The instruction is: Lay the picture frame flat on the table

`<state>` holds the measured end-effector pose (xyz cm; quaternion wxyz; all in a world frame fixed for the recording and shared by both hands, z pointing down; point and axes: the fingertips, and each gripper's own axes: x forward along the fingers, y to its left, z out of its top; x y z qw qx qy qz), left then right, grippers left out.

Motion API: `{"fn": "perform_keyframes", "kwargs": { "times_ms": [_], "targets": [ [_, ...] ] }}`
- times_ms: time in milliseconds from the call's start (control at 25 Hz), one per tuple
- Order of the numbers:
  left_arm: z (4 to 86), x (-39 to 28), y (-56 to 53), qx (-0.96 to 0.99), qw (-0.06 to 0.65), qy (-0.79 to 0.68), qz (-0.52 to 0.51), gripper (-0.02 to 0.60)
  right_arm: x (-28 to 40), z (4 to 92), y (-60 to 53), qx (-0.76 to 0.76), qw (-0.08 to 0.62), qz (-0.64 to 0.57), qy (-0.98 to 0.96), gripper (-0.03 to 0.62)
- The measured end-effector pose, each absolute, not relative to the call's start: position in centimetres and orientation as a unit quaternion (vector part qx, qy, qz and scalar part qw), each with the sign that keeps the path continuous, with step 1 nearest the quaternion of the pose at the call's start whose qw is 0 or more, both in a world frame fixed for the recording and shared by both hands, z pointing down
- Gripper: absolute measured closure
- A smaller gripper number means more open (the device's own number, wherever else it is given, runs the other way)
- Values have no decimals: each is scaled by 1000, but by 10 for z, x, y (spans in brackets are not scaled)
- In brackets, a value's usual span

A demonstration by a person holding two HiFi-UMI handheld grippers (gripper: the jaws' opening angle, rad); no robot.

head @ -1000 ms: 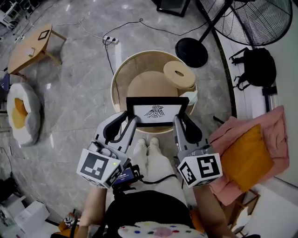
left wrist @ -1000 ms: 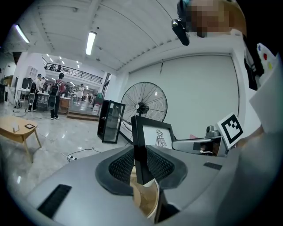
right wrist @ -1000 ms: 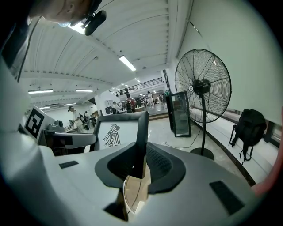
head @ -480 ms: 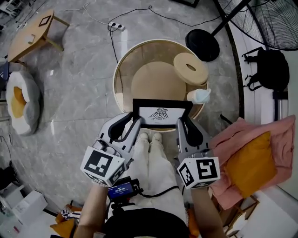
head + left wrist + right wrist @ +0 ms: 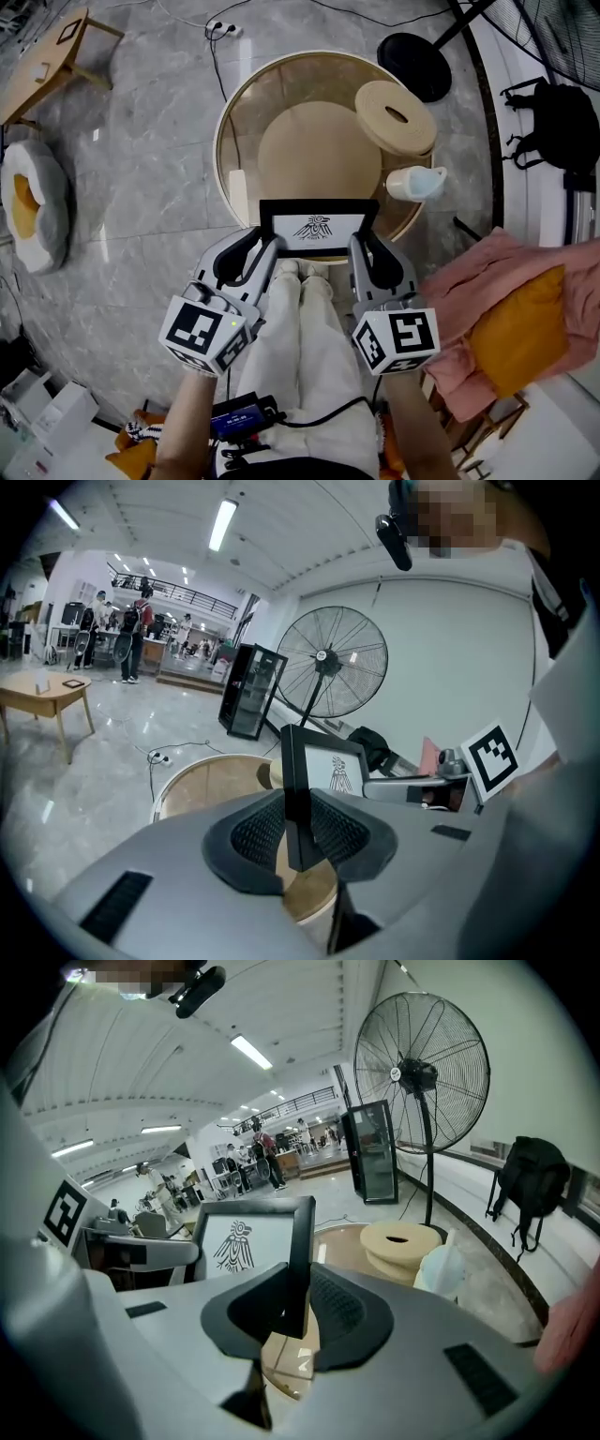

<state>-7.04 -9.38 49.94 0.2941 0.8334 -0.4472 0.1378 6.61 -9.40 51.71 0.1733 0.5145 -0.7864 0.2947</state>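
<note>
My left claw (image 5: pixel 266 247) and right claw (image 5: pixel 360 247) each clench a side of the picture frame (image 5: pixel 319 228), upright over the near rim of the round glass table (image 5: pixel 221 131). A wooden disc (image 5: pixel 395 116) and pale jug (image 5: pixel 415 183) sit beyond, to its right.

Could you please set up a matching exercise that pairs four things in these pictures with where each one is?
Things:
1. picture frame
2. beige disc with a hole
3. orange cushion
4. black fan base

Places:
A. on the round table, at its far right
B. on the floor beyond the table
C. clamped at its side edges by the left gripper and right gripper
D. on the pink cloth

Pairs: 1-C, 2-A, 3-D, 4-B
</note>
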Motion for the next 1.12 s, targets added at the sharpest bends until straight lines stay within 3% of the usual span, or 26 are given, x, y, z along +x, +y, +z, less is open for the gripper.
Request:
{"fn": "perform_keyframes", "kwargs": {
  "times_ms": [1120],
  "targets": [
    [696, -58, -124, 806, 371, -428, 174, 486, 79, 707, -122, 520, 239, 335, -748, 506]
  ]
}}
